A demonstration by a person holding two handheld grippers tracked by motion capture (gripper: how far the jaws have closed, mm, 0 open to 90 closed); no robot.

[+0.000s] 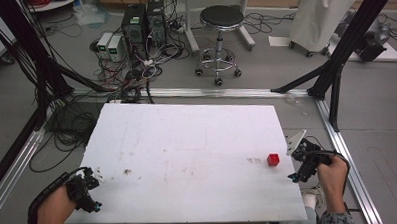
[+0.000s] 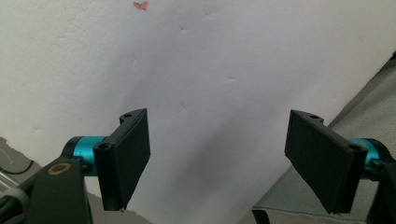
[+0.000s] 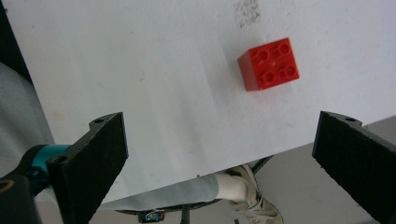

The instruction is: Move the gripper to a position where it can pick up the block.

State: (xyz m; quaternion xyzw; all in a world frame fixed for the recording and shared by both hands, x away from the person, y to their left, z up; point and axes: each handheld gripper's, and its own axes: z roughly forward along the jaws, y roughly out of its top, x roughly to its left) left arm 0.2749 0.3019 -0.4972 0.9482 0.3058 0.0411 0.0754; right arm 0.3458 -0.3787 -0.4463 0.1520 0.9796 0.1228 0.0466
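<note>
White table (image 1: 188, 157) is carrying little: left tongs (image 1: 89, 188) idling agape at its near-left edge, red brick (image 1: 273, 159) sitting studs-up near the right edge, right tongs (image 1: 304, 164) gaping beside it. Advise squaring jaws across opposite flat faces.

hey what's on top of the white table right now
Just a red brick with four studs, standing near the right edge of the white table, plus some smudges. Both grippers, left and right, hang open at the table's edges, holding nothing.
</note>
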